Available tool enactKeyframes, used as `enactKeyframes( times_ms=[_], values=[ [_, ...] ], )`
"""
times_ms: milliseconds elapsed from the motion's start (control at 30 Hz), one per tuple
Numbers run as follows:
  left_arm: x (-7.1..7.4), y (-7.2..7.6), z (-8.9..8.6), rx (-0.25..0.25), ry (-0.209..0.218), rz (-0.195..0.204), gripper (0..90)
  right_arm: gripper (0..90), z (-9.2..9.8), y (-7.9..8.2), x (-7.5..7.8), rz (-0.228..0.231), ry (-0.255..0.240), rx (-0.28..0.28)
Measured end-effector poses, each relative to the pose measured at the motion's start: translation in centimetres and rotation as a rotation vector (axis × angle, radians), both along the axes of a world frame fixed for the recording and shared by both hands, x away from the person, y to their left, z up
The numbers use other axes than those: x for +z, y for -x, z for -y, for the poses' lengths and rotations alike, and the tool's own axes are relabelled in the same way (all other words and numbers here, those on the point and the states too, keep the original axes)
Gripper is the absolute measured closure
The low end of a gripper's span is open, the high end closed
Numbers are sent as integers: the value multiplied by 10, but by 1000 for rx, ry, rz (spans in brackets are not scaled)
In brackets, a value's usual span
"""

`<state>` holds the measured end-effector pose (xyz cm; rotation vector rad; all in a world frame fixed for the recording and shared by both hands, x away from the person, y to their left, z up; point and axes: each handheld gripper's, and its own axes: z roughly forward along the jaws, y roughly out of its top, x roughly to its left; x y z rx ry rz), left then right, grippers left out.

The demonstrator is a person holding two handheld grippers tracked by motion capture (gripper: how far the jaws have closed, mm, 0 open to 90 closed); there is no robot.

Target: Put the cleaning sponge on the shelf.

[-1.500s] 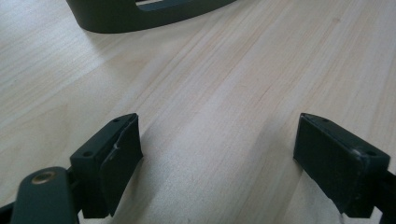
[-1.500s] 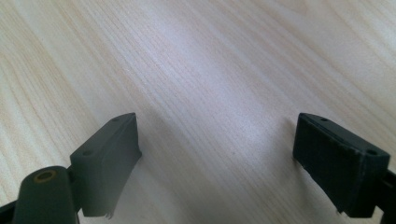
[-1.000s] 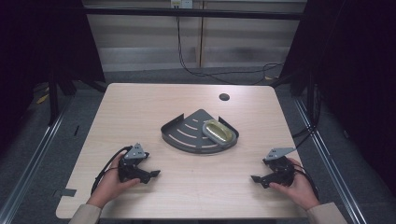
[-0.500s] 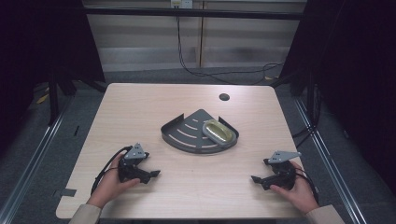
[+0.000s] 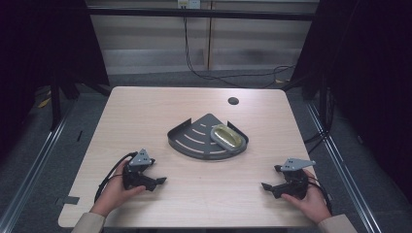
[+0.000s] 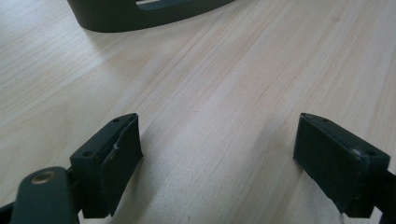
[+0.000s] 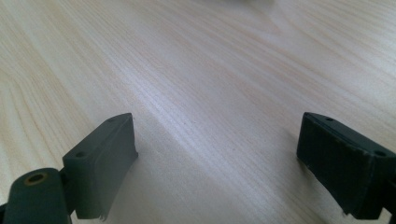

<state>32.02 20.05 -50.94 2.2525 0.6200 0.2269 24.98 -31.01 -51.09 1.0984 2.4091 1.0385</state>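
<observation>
Evidently the yellowish oval object in the tray lay between both wide-open tools, slightly nearer the right tool (left tool likewise empty).

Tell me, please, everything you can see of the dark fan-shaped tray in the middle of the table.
The tray is dark grey, seemingly metal, shaped like a quarter circle with a low raised rim and curved slots cut through its floor. It sits flat at the centre of the wooden table, apart from both grippers. A yellowish oval object lies inside it toward the right.
</observation>
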Motion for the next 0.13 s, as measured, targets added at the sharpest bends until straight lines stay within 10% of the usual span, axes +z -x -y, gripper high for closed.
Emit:
enactKeyframes(
  times_ms=[133],
  values=[
    [0, 0, 0, 1, 0, -1, 145, 111, -1, 0, 0, -1, -2, -4]
  ],
)
